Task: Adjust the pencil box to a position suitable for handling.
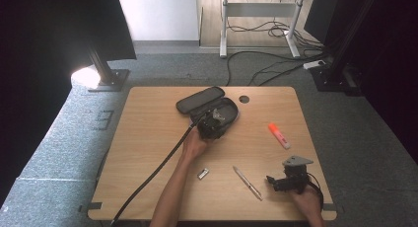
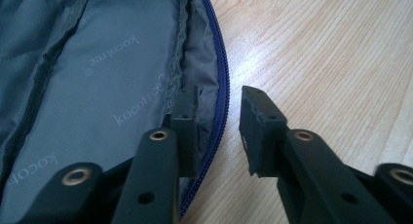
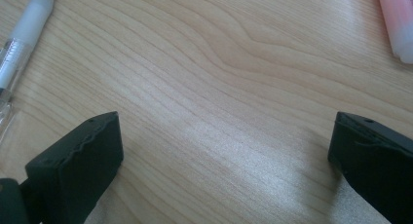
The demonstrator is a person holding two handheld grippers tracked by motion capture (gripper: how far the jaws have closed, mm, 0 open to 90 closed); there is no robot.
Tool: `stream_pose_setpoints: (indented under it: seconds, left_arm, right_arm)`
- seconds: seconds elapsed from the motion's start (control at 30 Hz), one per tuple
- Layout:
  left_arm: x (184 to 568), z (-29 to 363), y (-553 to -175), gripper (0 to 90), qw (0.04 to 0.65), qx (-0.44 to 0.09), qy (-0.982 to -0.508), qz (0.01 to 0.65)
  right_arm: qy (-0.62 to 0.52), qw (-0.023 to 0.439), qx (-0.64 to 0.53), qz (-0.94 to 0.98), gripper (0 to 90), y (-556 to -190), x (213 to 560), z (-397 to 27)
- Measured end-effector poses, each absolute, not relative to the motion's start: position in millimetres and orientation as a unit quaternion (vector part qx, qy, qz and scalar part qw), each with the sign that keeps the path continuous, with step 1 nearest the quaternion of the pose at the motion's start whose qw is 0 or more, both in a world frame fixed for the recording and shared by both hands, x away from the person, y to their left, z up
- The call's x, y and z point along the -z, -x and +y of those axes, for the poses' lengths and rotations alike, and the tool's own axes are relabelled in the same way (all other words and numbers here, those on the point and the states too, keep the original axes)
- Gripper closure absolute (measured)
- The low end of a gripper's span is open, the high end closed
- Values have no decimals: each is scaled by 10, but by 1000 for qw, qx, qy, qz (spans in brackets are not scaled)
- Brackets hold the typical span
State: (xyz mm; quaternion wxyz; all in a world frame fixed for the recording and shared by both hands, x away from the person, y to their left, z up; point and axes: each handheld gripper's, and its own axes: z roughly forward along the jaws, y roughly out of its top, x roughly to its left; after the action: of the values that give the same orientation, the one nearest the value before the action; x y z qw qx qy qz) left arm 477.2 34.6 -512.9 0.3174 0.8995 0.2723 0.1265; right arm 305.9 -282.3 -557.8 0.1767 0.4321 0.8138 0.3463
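Pencil case lies open at the far middle of the table, with the left gripper at its near rim.

Left gripper view: jaws narrowed and straddling the case's zipped edge, one pad inside against the grey lining, the other outside over bare wood; a gap remains between the pads and the rim, so no grip on it yet. Lining carries a repeated printed logo. High view: lid flap hinged back to the left of the body. Right gripper sits at the near right corner, jaws wide apart over bare wood, holding nothing. Between the two hands lie a small metal clip and a pen; an orange highlighter lies farther right.
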Motion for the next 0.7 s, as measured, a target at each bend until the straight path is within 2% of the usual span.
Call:
stream_pose_setpoints:
  seconds: [0.03, 0.13, 0.17, 0.3, 0.7]
  left_arm:
    - [5137, 345, -4770, 702, 316, -128, -899, 274]
    - [5155, 345, -4773, 763, 311, -130, -899, 279]
    - [5156, 347, -4774, 816, 311, -130, -899, 280]
    - [5146, 362, -4784, 881, 317, -123, -896, 285]
    - [5116, 387, -4700, 890, 341, -86, -891, 286]
  right_arm:
    - [-432, 177, -346, 814, 0, -3059, 5578, -2823]
    - [-432, 177, -346, 814, 0, -3059, 5578, -2823]
    - [-432, 177, -346, 814, 0, -3059, 5578, -2823]
    - [-432, 177, -346, 814, 0, -3059, 5578, -2823]
    - [-432, 177, -346, 814, 0, -3059, 5578, -2823]
